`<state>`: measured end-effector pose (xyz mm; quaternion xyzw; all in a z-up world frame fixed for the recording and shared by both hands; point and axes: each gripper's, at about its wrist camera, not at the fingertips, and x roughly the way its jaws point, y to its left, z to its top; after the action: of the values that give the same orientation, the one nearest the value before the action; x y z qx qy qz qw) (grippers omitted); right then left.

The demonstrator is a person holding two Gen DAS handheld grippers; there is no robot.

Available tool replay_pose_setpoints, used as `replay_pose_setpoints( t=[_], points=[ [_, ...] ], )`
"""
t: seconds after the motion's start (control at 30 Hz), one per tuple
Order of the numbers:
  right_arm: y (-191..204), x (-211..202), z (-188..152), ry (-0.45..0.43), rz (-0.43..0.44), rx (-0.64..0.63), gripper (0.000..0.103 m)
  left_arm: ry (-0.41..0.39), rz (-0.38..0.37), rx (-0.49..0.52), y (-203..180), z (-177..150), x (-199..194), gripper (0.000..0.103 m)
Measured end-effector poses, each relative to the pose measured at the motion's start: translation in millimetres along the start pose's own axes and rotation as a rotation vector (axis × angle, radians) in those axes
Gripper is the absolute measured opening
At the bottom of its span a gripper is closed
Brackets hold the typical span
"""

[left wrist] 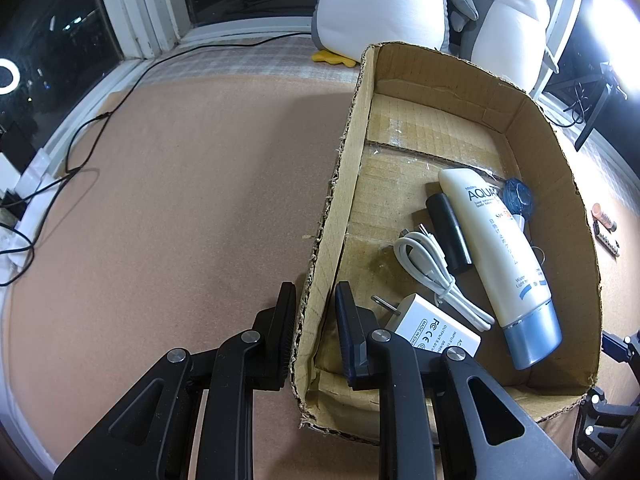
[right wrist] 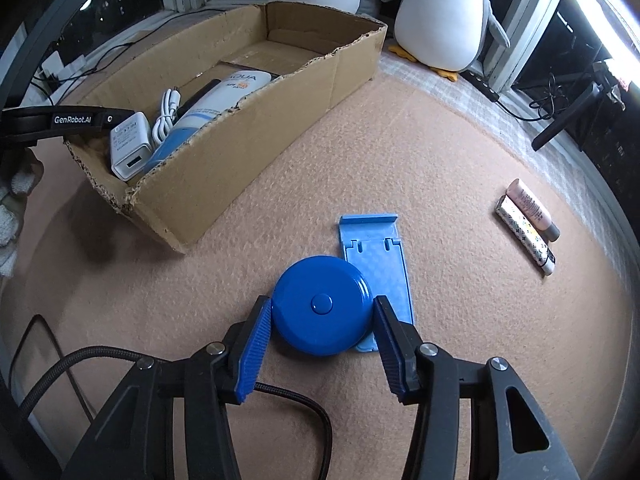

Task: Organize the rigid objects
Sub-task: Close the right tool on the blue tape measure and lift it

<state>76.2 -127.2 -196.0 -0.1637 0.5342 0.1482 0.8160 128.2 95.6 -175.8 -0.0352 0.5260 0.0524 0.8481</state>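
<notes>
Tape measure (right wrist: 322,304) is lying on the mat beside the box (right wrist: 240,152), right gripper (right wrist: 322,316) straddling it, jaws apart, ready to lift; left gripper (left wrist: 316,320) is clamping the box wall, steadying it

Both views are pretty sharp in the middle, but the fisheye bends everything hard toward the black corners. A strong light blows out to white at 2 o'clock, while a ring light (left wrist: 9,77) reflects at 9 o'clock. Soft shadows fall across the tabletop (right wrist: 440,152).
</notes>
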Motion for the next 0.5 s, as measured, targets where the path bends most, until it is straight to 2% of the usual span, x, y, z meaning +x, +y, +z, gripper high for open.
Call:
replay_pose_setpoints(
  t=[0.23, 0.5],
  points=[
    [-10, -9, 3, -0.026, 0.047, 0.068, 0.046, 0.0, 0.0, 0.0, 0, 0, 0, 0.019],
    [-22, -36, 26, -0.131, 0.066, 0.116, 0.046, 0.0, 0.0, -0.001, 0, 0, 0, 0.019]
  ],
)
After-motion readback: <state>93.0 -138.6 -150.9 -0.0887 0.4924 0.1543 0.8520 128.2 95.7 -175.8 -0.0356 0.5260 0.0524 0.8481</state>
